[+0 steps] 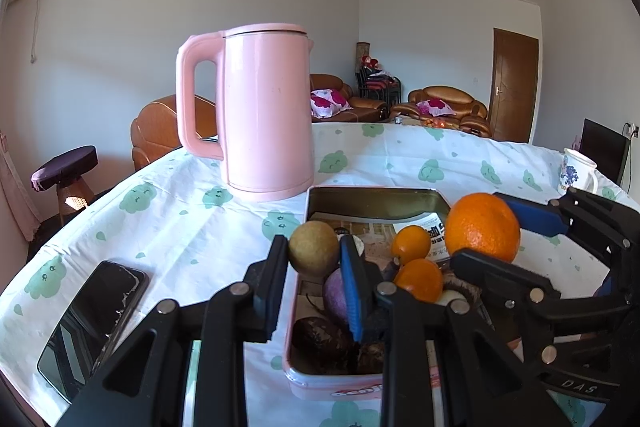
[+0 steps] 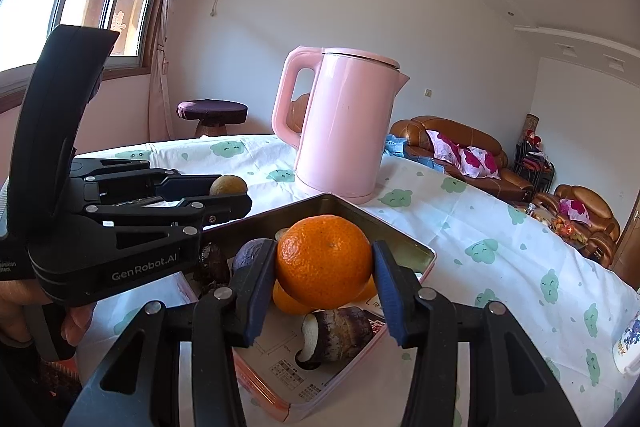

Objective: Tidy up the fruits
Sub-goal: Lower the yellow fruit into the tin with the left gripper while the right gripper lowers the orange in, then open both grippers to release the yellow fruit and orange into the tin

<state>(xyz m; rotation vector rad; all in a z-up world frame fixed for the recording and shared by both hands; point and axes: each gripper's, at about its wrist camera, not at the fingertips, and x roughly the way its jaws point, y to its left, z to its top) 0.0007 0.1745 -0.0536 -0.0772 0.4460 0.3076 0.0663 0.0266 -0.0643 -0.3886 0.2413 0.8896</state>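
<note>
I hold both grippers over the tin (image 1: pixel 372 201), left gripper (image 1: pixel 314 259) clamped on a pear (image 1: pixel 314 247), right gripper (image 2: pixel 324 267) on an orange (image 2: pixel 324 261); next, lowering each inside.

Three oranges are in view: one large orange (image 1: pixel 482 227) and two small oranges (image 1: pixel 411 244) in the tin (image 1: pixel 376 195). There is one brownish-green round fruit (image 1: pixel 314 247) and one purple round fruit (image 1: pixel 336 293), plus at least two dark brown tubers (image 1: pixel 320 345). On the surface (image 1: pixel 200 227) stand one pink kettle (image 1: pixel 264 115), one phone (image 1: pixel 94 319) and one mug (image 1: pixel 578 173). Two hand-held grippers (image 1: pixel 314 283) are present.
</note>
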